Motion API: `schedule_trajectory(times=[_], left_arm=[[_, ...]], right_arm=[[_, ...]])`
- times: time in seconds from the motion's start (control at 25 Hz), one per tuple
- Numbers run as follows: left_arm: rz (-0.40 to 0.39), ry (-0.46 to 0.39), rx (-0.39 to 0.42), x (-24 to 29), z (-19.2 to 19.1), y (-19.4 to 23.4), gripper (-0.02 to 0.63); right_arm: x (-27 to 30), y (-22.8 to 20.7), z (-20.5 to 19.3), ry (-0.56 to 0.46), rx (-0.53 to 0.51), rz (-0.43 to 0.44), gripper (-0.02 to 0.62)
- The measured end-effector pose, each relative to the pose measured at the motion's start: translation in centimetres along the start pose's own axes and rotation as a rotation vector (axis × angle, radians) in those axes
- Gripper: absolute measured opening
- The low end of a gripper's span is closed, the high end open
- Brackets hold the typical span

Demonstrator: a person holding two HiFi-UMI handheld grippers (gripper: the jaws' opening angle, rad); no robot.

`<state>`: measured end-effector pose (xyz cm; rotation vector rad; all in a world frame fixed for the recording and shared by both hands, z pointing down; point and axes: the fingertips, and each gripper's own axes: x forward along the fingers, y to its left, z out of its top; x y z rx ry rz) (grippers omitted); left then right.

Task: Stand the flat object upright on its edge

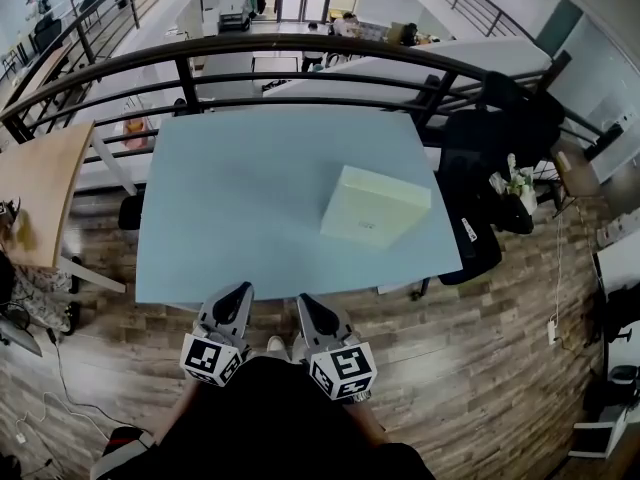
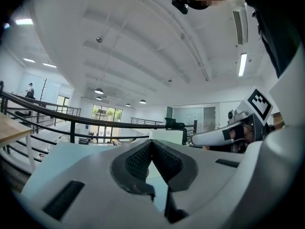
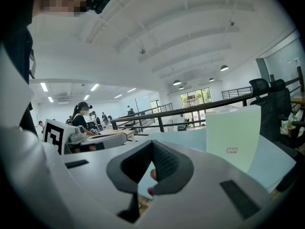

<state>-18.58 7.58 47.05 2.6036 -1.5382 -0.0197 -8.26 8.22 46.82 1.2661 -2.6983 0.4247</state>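
Note:
A pale yellow-green flat box (image 1: 375, 206) sits on the right half of the light blue table (image 1: 240, 198). In the right gripper view the box (image 3: 233, 137) rises like an upright panel, its broad face with a small label turned toward me. The left gripper view shows only the box's top strip (image 2: 167, 136) above the jaws. My left gripper (image 1: 232, 290) and right gripper (image 1: 312, 303) hang side by side at the table's front edge, well short of the box. Both are shut with nothing between the pads: left gripper (image 2: 151, 142), right gripper (image 3: 152, 142).
A black railing (image 1: 300, 58) runs behind the table. Black office chairs (image 1: 490, 158) crowd the table's right side. A wooden desk (image 1: 40, 188) stands at the left. Cables lie on the wood floor (image 1: 480, 368).

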Motion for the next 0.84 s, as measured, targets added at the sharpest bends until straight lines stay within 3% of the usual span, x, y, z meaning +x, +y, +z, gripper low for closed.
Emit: schedule_trajectory(times=[0.84], left_arm=[[-0.006, 0.002, -0.009, 0.29, 0.3, -0.11, 0.003]], right_arm=[[0.03, 0.08, 0.42, 0.008, -0.004, 0.004, 0.008]])
